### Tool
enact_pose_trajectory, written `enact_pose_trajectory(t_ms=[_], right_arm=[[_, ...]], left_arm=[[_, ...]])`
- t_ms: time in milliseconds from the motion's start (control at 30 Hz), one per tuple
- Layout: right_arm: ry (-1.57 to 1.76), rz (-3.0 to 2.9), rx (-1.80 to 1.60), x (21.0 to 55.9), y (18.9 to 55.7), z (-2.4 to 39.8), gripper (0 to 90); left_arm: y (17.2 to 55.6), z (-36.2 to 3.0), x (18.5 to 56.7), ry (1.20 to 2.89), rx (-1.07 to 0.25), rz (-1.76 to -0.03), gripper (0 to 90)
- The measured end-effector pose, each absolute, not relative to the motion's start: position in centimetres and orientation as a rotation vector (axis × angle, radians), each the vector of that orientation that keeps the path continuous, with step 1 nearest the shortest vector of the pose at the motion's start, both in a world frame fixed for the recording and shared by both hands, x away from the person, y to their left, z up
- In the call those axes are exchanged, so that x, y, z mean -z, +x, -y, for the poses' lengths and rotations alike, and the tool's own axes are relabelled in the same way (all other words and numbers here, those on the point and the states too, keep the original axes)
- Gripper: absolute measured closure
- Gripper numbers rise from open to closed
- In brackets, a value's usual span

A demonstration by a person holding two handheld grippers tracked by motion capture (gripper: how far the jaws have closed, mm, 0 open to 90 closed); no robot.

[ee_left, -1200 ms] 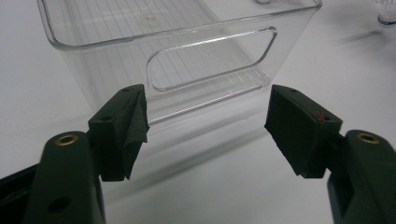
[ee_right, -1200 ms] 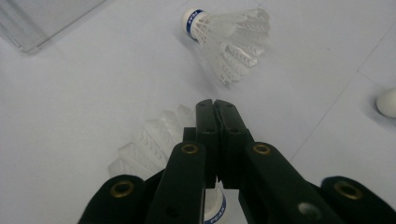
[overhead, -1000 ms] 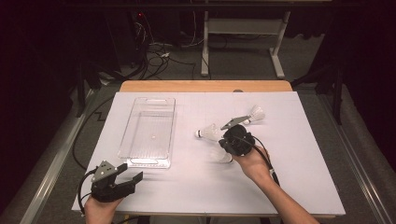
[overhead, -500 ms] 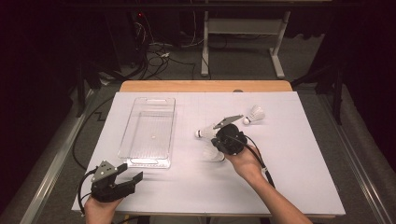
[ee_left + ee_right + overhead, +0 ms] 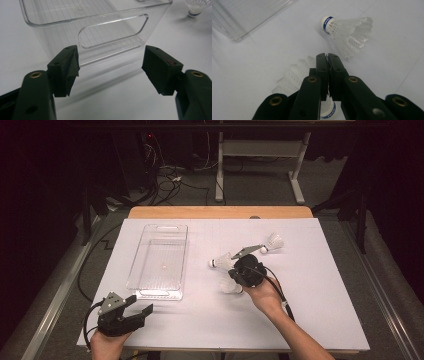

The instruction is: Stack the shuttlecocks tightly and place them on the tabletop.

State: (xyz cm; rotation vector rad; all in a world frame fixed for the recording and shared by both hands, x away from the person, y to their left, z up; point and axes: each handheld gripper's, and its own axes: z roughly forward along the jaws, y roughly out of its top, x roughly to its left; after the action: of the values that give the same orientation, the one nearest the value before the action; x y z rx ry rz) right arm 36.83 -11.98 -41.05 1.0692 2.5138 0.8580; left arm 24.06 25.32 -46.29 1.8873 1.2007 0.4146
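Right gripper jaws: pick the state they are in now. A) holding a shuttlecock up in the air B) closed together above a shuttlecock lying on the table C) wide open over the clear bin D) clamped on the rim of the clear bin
B: in the right gripper view the right gripper has its jaws pressed together, with a shuttlecock lying on the white table beneath them.

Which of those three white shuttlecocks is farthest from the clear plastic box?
The shuttlecock toward the table's far right, beyond the right gripper. The other two lie nearer the clear tray.

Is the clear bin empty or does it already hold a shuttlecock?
Empty: the clear bin shows only its bare ribbed floor; three shuttlecocks lie outside it.
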Motion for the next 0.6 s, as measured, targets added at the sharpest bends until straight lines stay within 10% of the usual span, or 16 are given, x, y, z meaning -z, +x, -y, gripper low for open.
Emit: enact_pose_trajectory(t_ms=[600], right_arm=[[1.099, -2.501, -0.848, 40.7, 36.5, 14.3, 86.5]], left_arm=[[24.1, -25.3, 46.3, 1.887, -0.413, -1.202, 30.5]])
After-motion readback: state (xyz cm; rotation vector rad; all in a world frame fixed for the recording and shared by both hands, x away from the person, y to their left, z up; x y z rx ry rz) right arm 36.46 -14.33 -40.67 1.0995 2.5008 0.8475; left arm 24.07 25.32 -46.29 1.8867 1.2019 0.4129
